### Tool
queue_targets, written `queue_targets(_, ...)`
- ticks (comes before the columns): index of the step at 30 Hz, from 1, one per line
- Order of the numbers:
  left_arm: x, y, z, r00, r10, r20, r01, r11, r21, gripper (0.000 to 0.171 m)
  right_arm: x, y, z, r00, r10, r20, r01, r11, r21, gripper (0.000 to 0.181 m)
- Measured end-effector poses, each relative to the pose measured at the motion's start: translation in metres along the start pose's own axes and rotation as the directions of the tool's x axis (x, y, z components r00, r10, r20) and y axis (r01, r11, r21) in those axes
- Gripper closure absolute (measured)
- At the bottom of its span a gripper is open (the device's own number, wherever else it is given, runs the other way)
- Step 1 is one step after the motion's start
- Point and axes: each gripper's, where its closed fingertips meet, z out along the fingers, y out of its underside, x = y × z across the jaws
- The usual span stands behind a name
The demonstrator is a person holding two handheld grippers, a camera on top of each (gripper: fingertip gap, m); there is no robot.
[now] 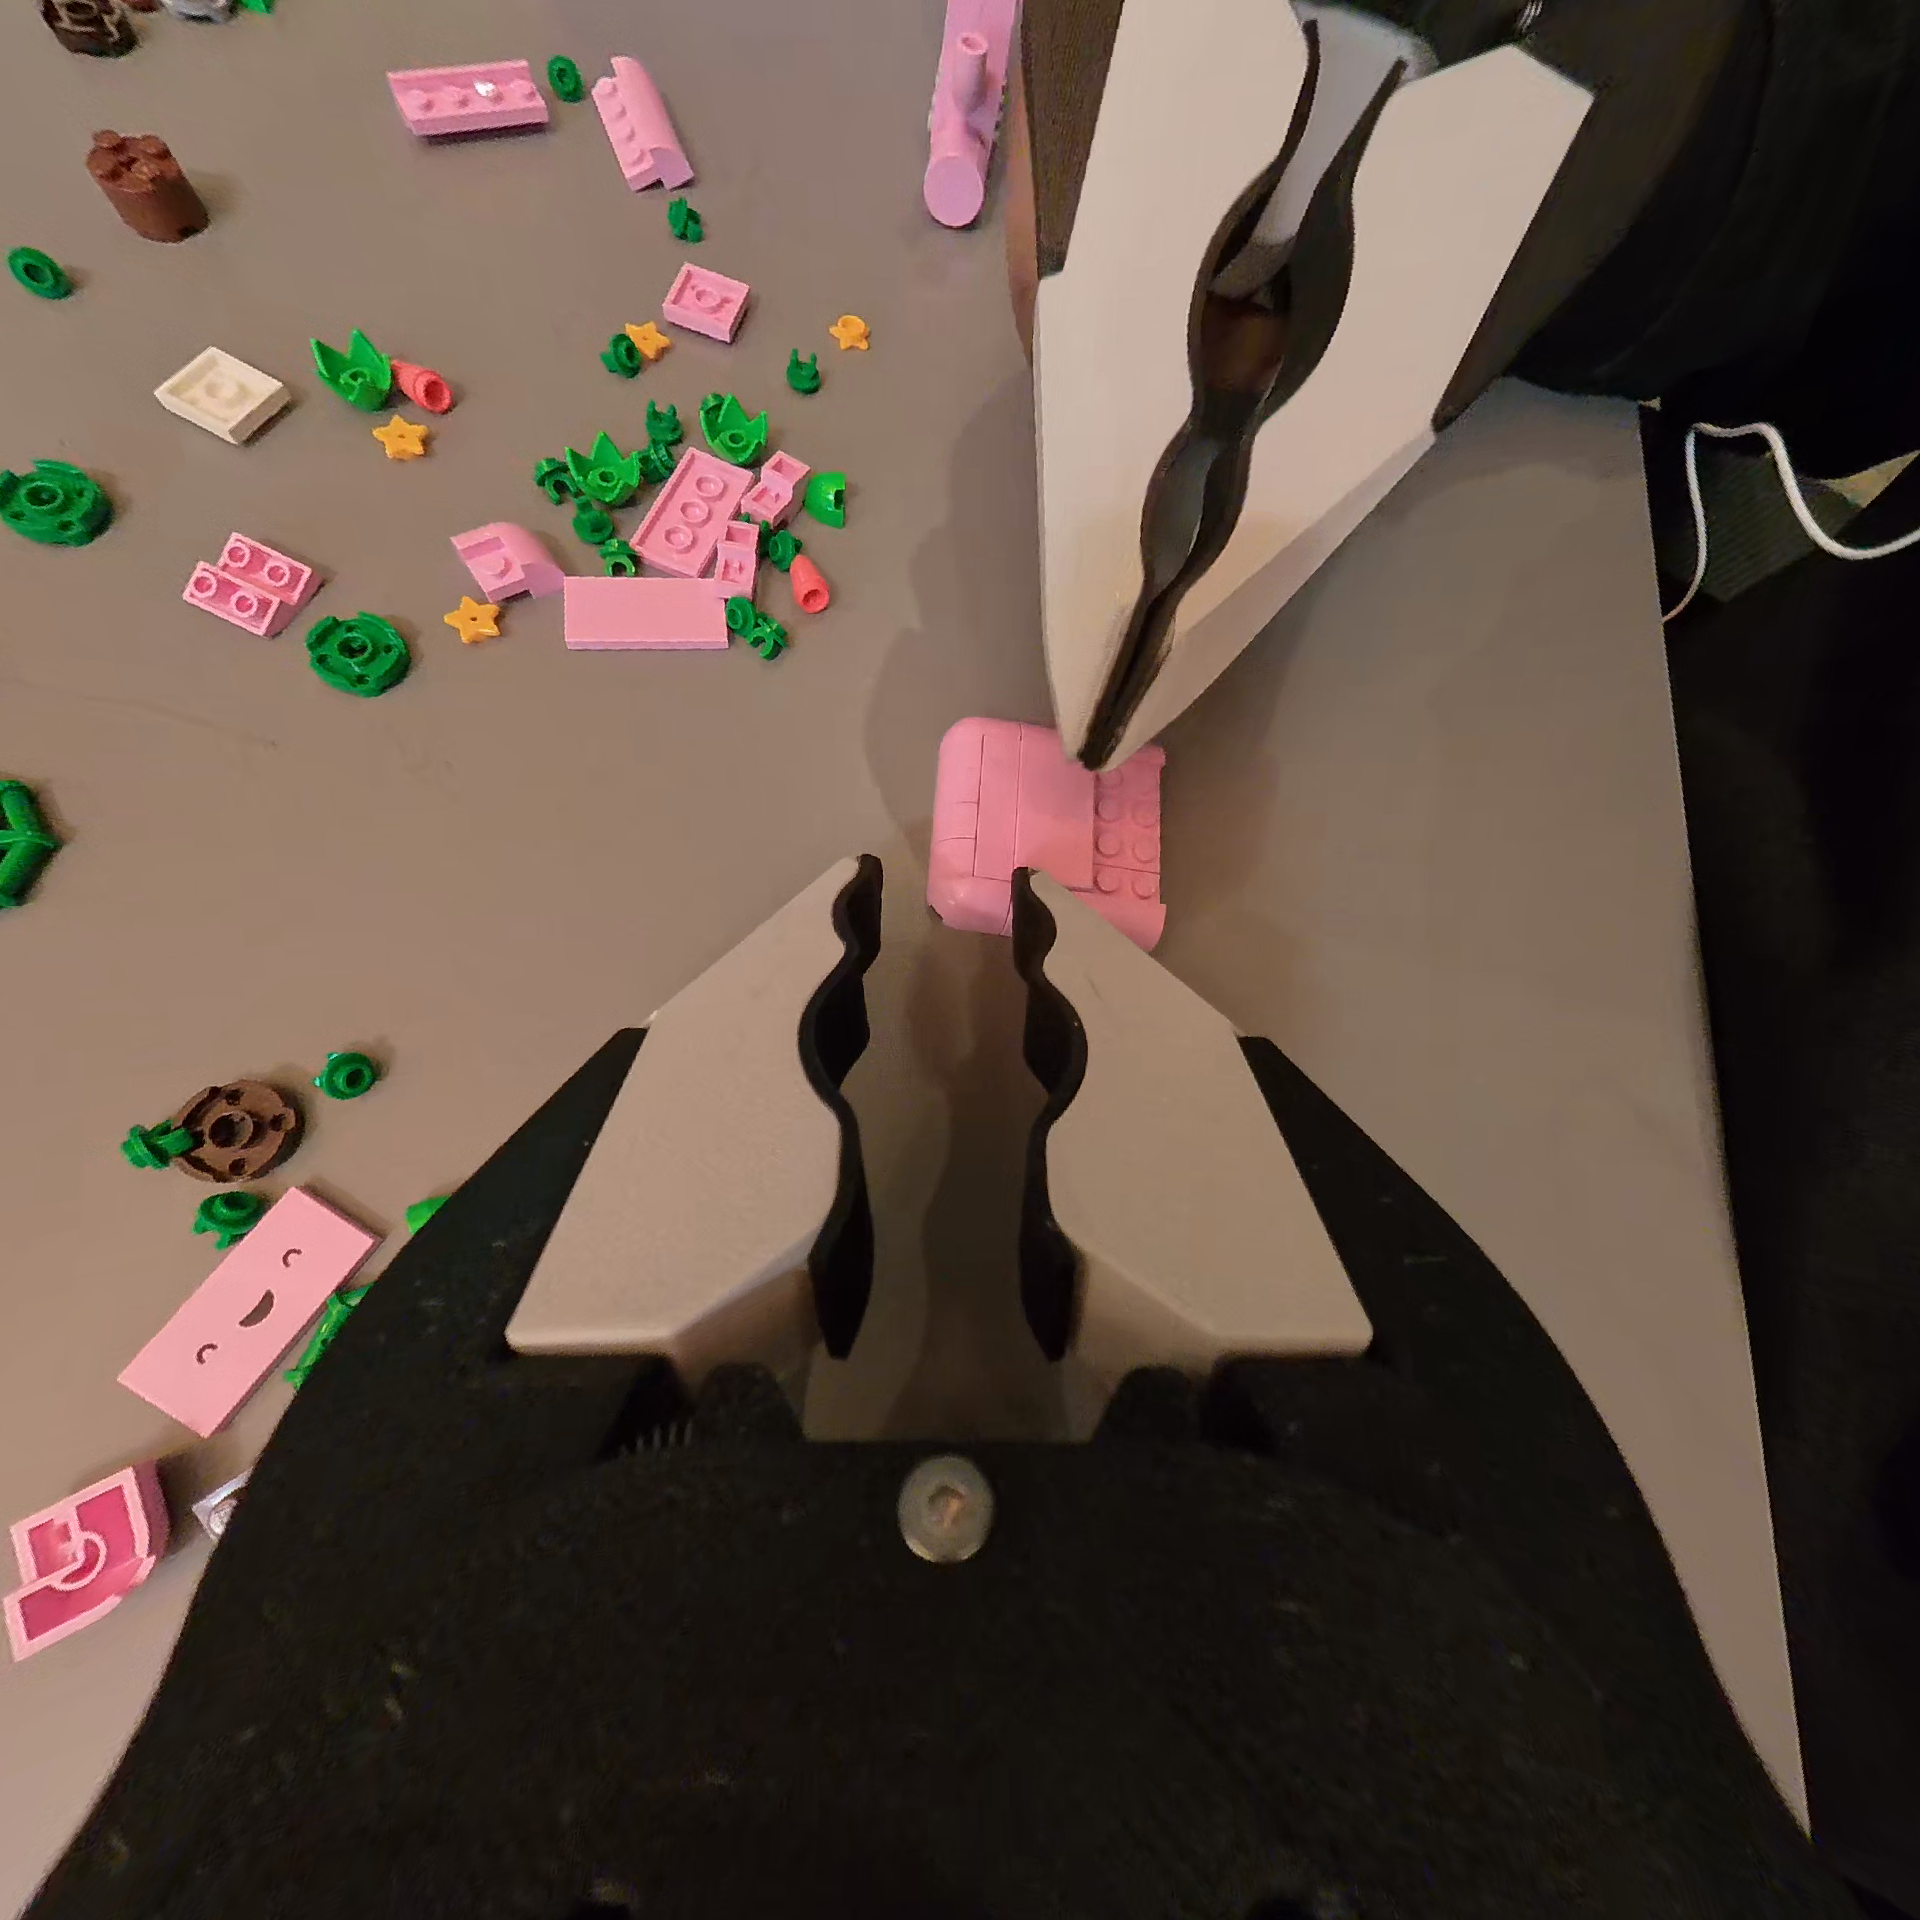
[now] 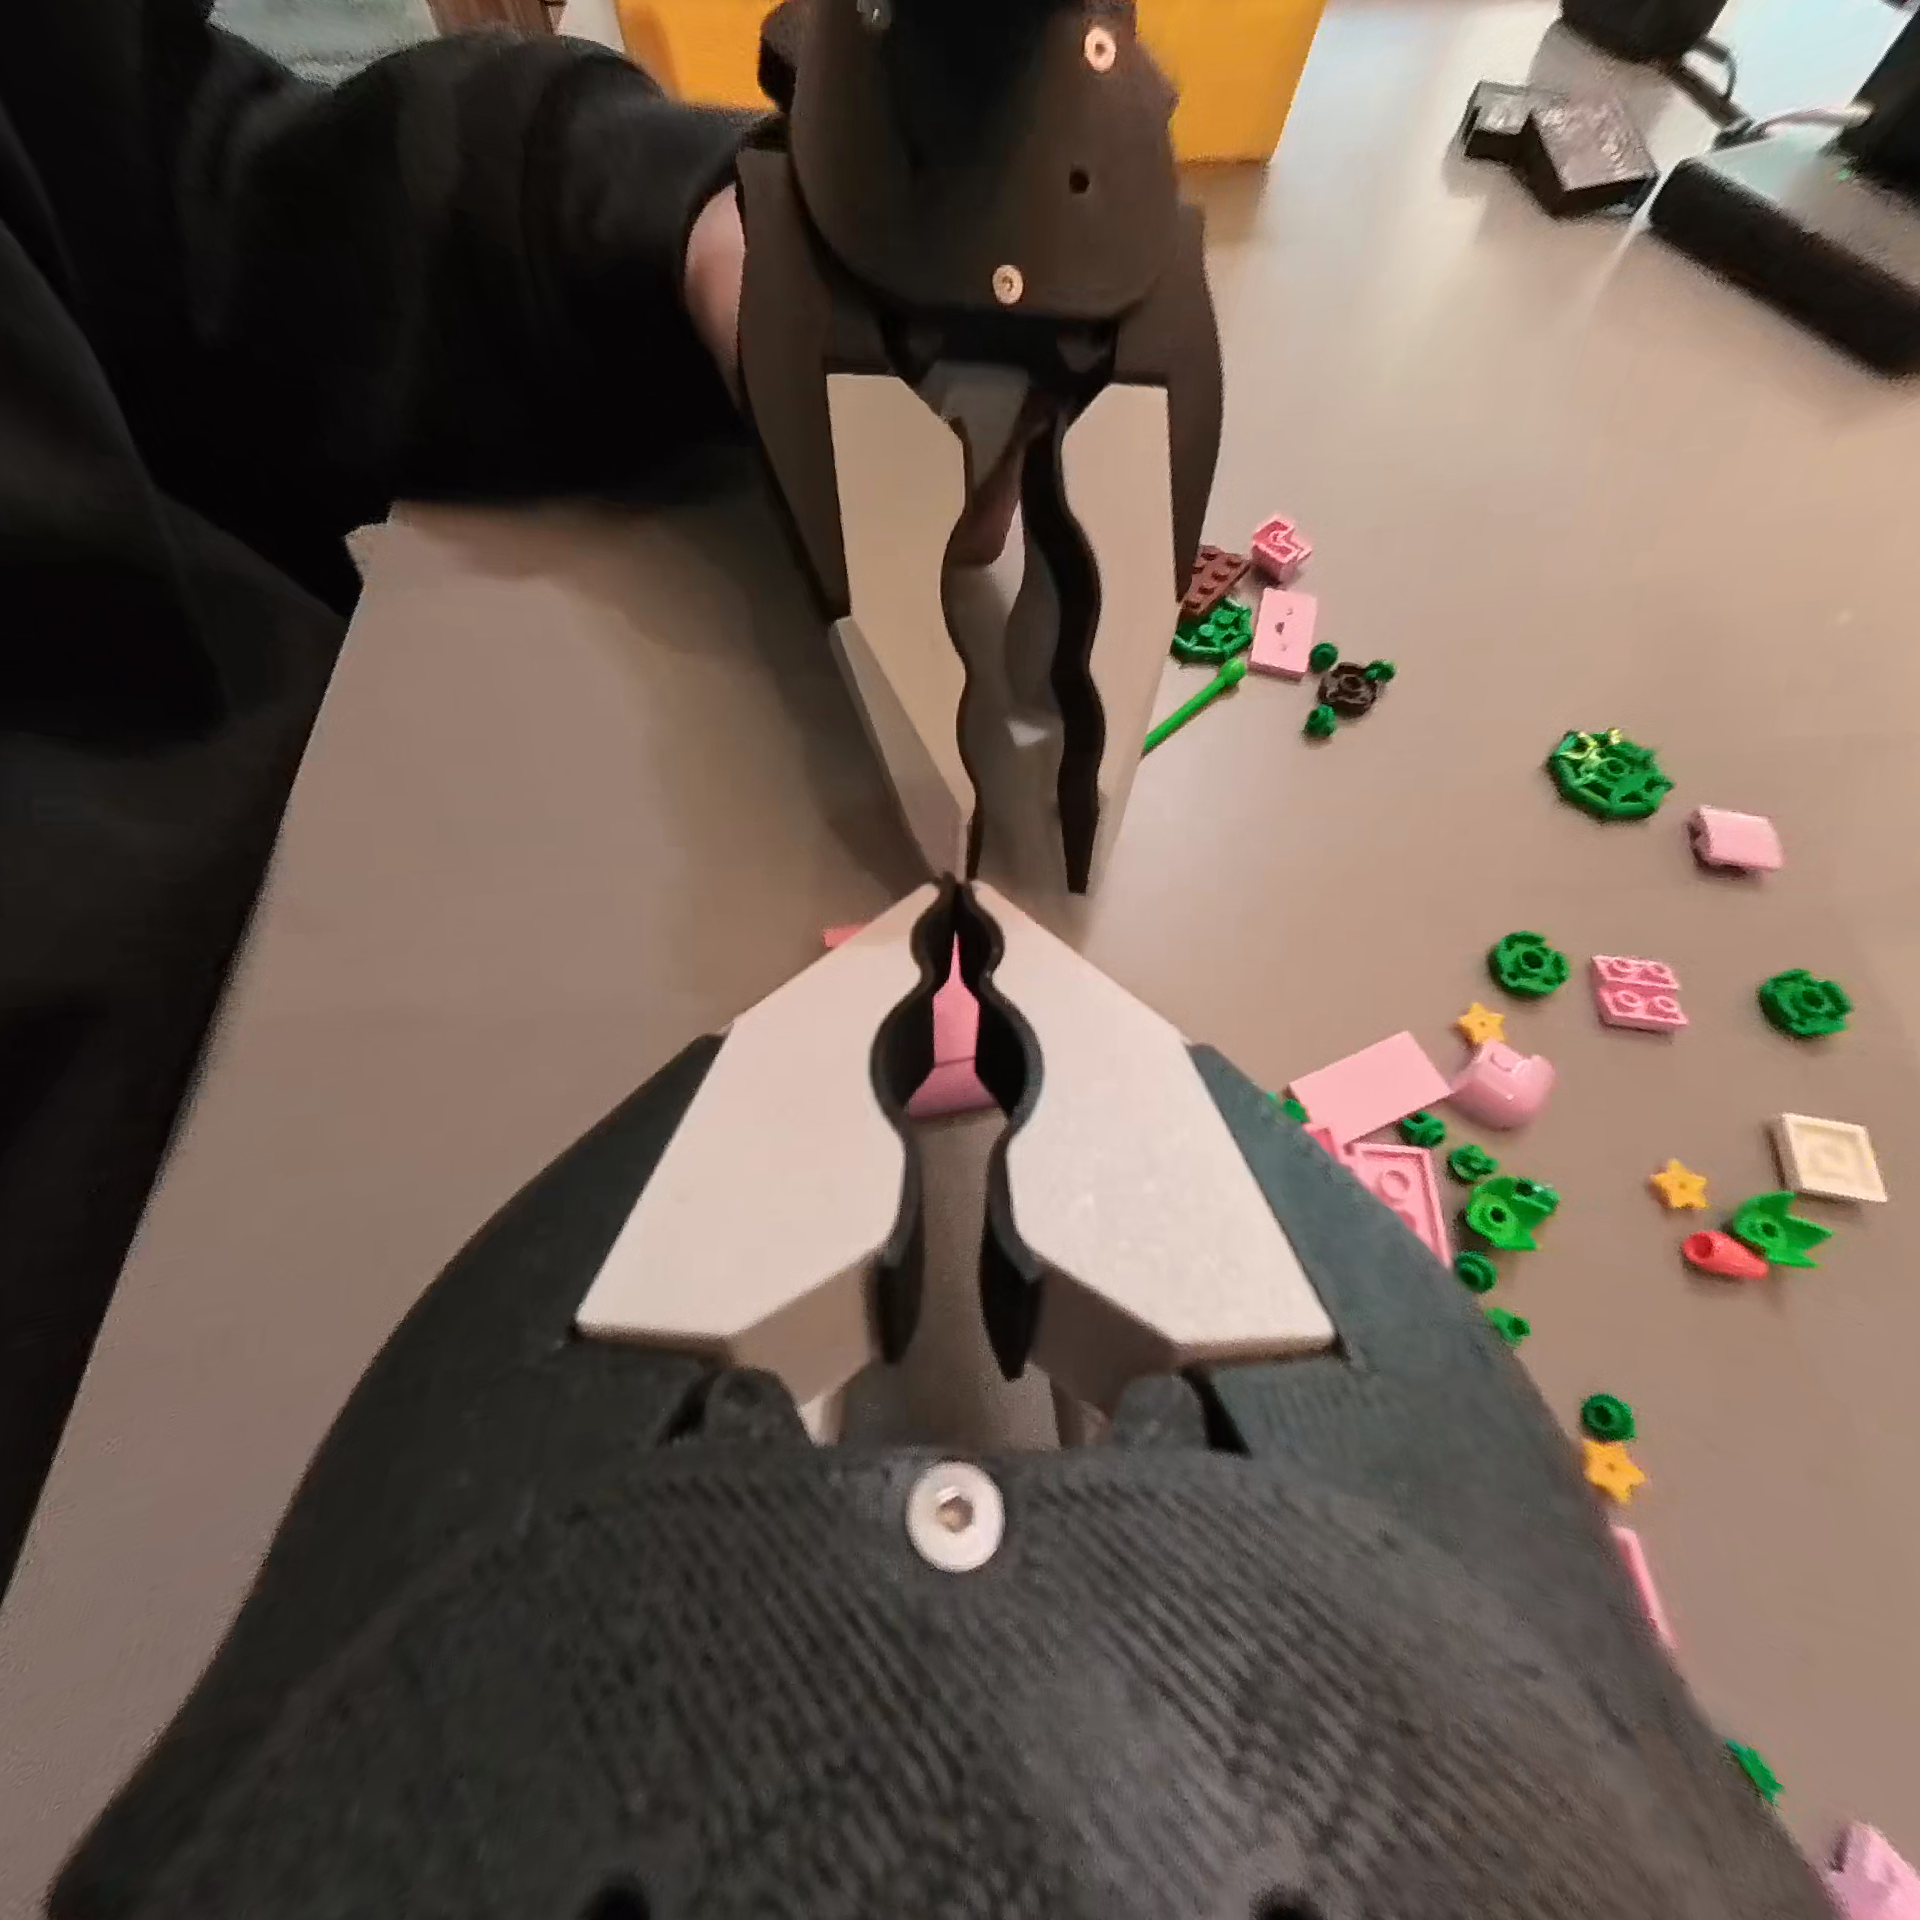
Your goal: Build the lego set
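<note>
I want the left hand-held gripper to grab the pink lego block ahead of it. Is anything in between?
Nothing visible lies between the open left hand-held gripper and the pink lego block. The shut right hand-held gripper only touches the block's far edge.

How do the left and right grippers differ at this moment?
The left gripper is open, jaws apart beside the pink assembly; the right gripper is shut. The right's tips press on the assembly's top; the left's sit at its near edge. Both have grey fingers with wavy black pads.
</note>
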Motion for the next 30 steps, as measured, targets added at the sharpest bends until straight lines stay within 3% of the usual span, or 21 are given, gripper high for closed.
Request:
queue_targets(3,0.000,0.000,0.000,1.000,-0.004,-0.002,0.004,1.000,0.001,0.149,0.001,0.024,0.015,1.000,0.001,-0.013,-0.002,0.992,-0.128,0.181)
queue_targets(5,0.000,0.000,0.000,1.000,-0.005,-0.001,0.005,1.000,0.002,0.149,0.001,0.024,0.012,1.000,-0.022,-0.016,0.019,0.989,-0.147,0.181)
queue_targets(12,0.000,0.000,0.000,1.000,0.000,-0.002,0.000,1.000,0.000,0.149,0.010,-0.005,-0.010,0.999,0.015,-0.043,-0.014,0.999,0.029,0.181)
queue_targets(16,0.000,0.000,0.000,1.000,0.000,-0.002,0.000,1.000,0.000,0.149,-0.002,0.027,0.013,1.000,-0.006,0.000,0.006,0.989,-0.148,0.180)
queue_targets(19,0.001,-0.001,0.000,1.000,0.006,-0.007,-0.006,1.000,0.006,0.146,0.001,0.019,0.009,1.000,-0.016,-0.019,0.014,0.992,-0.128,0.181)
queue_targets(23,0.008,-0.004,0.001,0.999,0.019,-0.034,-0.019,1.000,0.020,0.138,0.007,0.002,-0.009,1.000,0.024,-0.019,-0.025,1.000,-0.011,0.181)
queue_targets(27,0.008,-0.002,0.004,1.000,0.026,-0.017,-0.026,1.000,-0.002,0.137,0.010,0.010,-0.013,1.000,0.010,-0.029,-0.011,0.999,-0.038,0.181)
queue_targets(30,0.007,-0.001,0.005,1.000,0.026,-0.009,-0.026,1.000,-0.011,0.138,0.000,0.023,-0.003,0.999,0.025,0.040,-0.021,0.994,-0.104,0.181)
